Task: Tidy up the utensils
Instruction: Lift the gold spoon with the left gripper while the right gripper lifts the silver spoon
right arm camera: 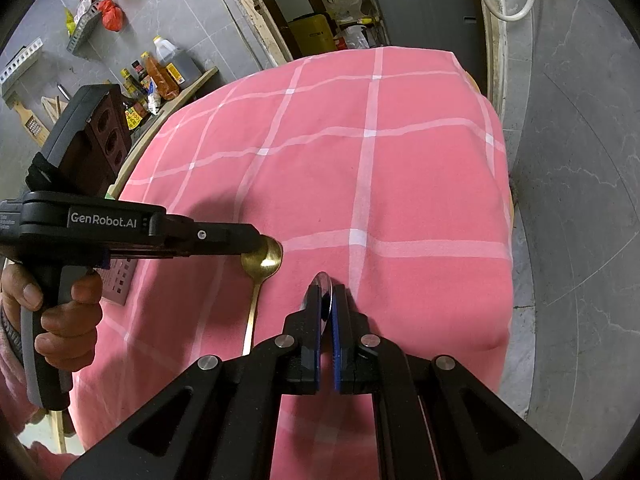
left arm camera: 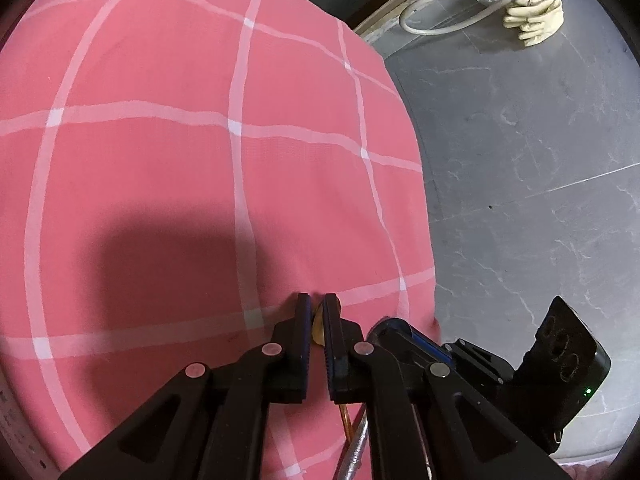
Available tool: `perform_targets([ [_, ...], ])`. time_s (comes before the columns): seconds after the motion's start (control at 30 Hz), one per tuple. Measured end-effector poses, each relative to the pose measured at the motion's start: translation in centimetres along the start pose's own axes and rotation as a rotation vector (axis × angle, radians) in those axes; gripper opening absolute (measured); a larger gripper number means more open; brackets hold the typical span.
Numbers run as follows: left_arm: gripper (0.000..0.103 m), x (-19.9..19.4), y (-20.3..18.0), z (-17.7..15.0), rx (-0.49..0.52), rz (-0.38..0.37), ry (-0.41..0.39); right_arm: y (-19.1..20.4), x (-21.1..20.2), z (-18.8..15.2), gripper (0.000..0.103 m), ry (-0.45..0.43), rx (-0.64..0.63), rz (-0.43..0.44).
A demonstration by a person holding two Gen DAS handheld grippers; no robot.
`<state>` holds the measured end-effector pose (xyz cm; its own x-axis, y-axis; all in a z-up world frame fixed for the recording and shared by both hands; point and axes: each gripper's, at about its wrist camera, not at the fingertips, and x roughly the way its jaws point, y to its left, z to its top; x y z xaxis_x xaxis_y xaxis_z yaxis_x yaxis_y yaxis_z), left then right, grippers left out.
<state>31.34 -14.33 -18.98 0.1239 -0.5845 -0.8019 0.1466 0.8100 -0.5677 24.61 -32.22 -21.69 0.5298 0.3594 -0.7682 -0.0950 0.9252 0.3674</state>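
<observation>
A gold spoon [right arm camera: 265, 259] hangs over the pink checked tablecloth [right arm camera: 360, 168], bowl up, its handle [right arm camera: 251, 320] slanting down toward me. My left gripper [right arm camera: 267, 245] is shut on the bowl; the left wrist view shows that bowl [left arm camera: 319, 330] wedged between the left gripper [left arm camera: 317, 301] pads. My right gripper [right arm camera: 326, 294] is shut on the bowl of a silver spoon [right arm camera: 323, 282], which pokes out edge-on above the pads. The silver handle [left arm camera: 357, 442] and the gold handle [left arm camera: 345, 420] run side by side below the left jaws. The right gripper [left arm camera: 386, 330] sits just right of the left one.
The cloth-covered table ends at the right [left arm camera: 416, 200], with grey tiled floor [left arm camera: 540, 160] beyond. A white hose [left arm camera: 436, 20] and cream gloves [left arm camera: 534, 20] lie on the floor. A shelf of bottles [right arm camera: 160, 72] stands far left. A hand [right arm camera: 60, 312] grips the left tool.
</observation>
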Motion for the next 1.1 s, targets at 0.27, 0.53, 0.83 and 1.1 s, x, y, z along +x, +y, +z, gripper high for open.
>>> perform_targets([
  [0.27, 0.008, 0.5, -0.3, -0.6, 0.022, -0.018, 0.046, 0.0, 0.0, 0.0, 0.004, 0.0, 0.001, 0.0],
  [0.53, 0.009, 1.0, -0.5, -0.5, 0.02, -0.034, 0.057, 0.0, 0.0, 0.0, 0.005, 0.001, 0.001, 0.001],
  [0.83, 0.006, 1.1, -1.6, -0.5, 0.1, 0.011, 0.055, -0.1, 0.1, 0.0, 0.005, 0.001, 0.001, 0.0],
  [1.1, 0.003, 0.3, -3.3, -1.2, 0.194, 0.094, 0.032, -0.1, 0.2, -0.1, 0.005, -0.004, 0.005, -0.009],
])
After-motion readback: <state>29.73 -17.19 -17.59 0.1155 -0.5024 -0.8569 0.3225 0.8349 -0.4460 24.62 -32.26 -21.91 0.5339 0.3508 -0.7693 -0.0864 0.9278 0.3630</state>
